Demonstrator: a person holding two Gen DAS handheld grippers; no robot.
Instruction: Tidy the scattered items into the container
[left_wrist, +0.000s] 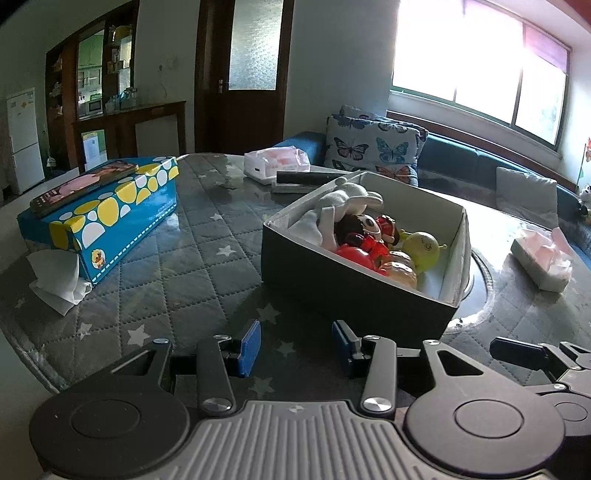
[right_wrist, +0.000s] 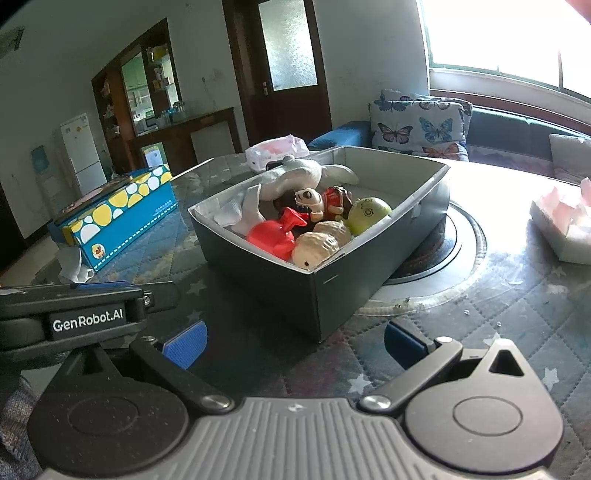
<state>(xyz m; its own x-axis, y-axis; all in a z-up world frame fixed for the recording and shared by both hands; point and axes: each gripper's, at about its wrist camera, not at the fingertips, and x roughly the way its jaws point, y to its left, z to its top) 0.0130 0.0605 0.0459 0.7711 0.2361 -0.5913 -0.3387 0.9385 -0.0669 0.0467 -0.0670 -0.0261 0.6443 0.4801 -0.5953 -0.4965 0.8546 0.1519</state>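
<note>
Container (left_wrist: 343, 280) of toys (on the quilted table (left_wrist: 177, 266)), both grippers angled down just before it, jaws wide, empty.

My dark, white-lined box (right_wrist: 295, 266) sits open on the quilted table, holding a grey plush (right_wrist: 303, 173), red toy (right_wrist: 275, 236), green head (right_wrist: 367, 214) and tan figure (right_wrist: 319, 245).

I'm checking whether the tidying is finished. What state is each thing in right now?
Dark box: open-topped, holding toys.
Grey plush: in the box, on top of the pile.
Red toy: in the box.
Green toy: in the box.
Blue carton: closed, phone on top.
Phone: lying flat, screen lit.
Left gripper: open, empty.
Right gripper: open, empty.
</note>
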